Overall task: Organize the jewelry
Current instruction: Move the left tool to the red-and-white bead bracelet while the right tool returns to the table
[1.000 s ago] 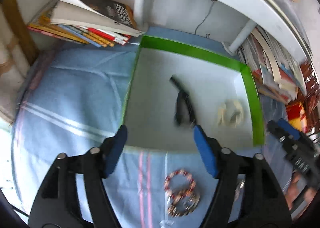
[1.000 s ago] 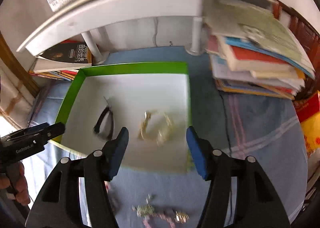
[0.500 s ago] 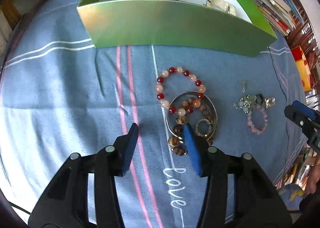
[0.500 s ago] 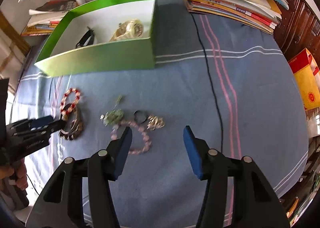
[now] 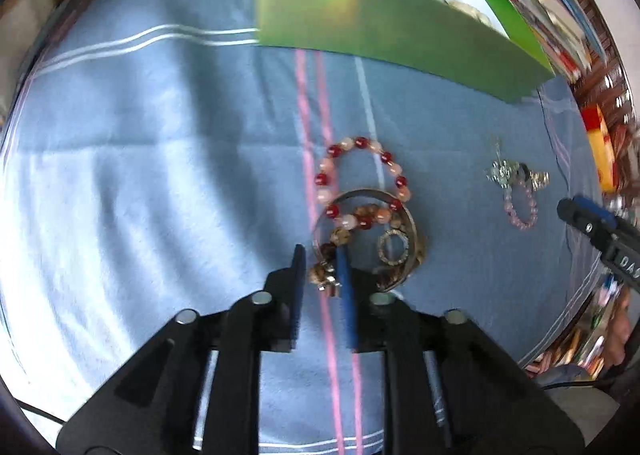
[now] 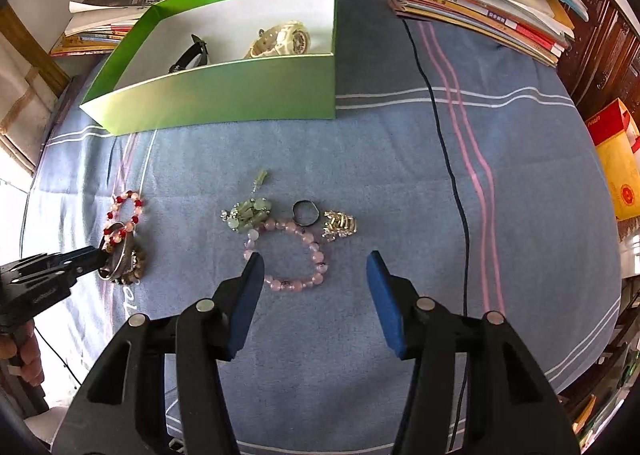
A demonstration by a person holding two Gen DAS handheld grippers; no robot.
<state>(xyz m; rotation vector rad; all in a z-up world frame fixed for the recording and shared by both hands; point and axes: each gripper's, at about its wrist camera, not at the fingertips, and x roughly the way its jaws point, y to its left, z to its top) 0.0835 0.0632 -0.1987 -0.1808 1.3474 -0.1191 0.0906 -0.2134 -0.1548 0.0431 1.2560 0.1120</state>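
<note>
left hand-held gripper [image 5: 320, 271] pinched, right [image 6: 316, 275] agape

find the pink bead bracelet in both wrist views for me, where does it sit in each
Left wrist view: the pink bead bracelet lies far right on the cloth, just below a silver charm cluster, near the right gripper tip.
Right wrist view: the bracelet lies at centre, just ahead of the open right gripper, nearer its left finger.
Shared landmark: the green box, beyond the bracelet in both.
</note>
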